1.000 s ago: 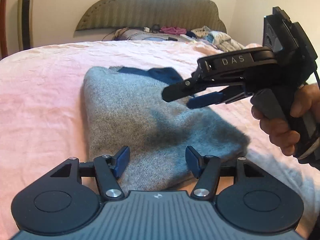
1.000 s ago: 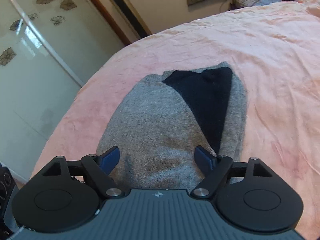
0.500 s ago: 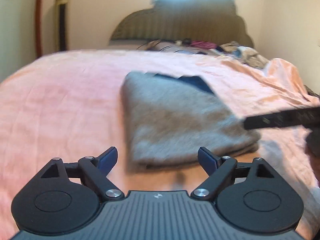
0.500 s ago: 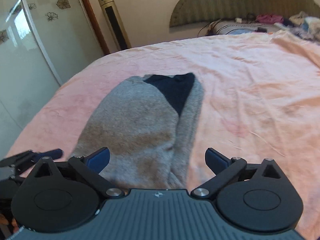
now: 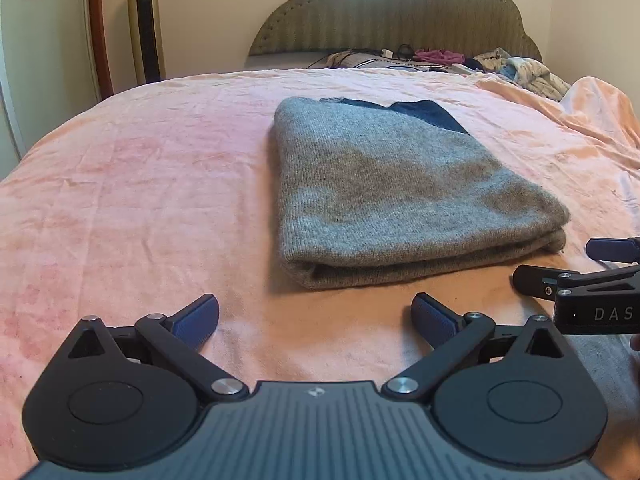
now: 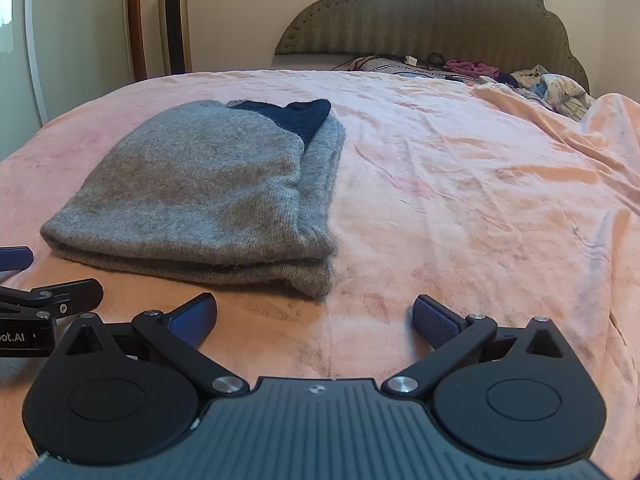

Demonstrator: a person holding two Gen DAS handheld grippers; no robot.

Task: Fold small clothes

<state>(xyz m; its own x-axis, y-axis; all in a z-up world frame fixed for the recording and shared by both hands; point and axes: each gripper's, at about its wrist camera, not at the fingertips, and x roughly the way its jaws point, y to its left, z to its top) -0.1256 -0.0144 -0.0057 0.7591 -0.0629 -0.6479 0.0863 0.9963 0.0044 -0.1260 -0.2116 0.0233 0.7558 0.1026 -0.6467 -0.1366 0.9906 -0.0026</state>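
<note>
A grey knitted garment with a dark blue part at its far end (image 5: pixel 384 184) lies folded in layers on the pink bed; it also shows in the right wrist view (image 6: pixel 208 192). My left gripper (image 5: pixel 315 316) is open and empty, low over the bed just short of the garment's near edge. My right gripper (image 6: pixel 314 318) is open and empty, near the garment's near right corner. The right gripper also shows at the right edge of the left wrist view (image 5: pixel 576 268), and the left gripper at the left edge of the right wrist view (image 6: pixel 44 280).
The pink bedspread (image 5: pixel 140 200) covers the bed. Loose clothes and cables (image 5: pixel 440 58) lie by the padded headboard (image 5: pixel 400 12). A gold tower fan (image 5: pixel 146 24) stands at the left wall. A rumpled fold of blanket (image 6: pixel 560 128) rises at the right.
Both grippers have drawn back from over the garment toward the near edge of the bed and lowered. The garment lies as before, folded.
</note>
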